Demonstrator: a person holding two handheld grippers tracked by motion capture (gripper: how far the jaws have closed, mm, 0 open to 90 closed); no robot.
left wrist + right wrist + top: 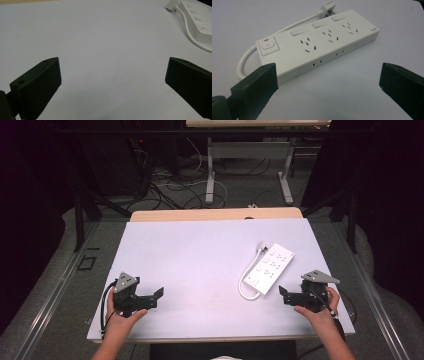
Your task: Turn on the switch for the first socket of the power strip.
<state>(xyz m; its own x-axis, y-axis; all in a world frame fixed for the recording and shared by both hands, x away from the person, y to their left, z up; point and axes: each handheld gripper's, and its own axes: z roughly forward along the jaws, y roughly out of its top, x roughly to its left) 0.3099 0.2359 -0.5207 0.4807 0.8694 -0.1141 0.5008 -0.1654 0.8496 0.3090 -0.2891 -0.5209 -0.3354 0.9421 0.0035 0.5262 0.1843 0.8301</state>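
Grippers both spread wide, nothing held. Left gripper point(159, 295) low over bare near-left part of white table point(190, 255). Right gripper point(283, 294) at near right, jaws toward white power strip point(270, 268) lying flat just beyond; cord point(245, 282) looped at its near end, plug point(263, 246) at far end.

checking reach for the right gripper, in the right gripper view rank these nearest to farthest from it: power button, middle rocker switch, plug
1. Power button, on the near left end of the power strip, just beyond the right gripper.
2. Middle rocker switch, farther along the top.
3. Plug, beyond the strip's back edge, at the cord's end.
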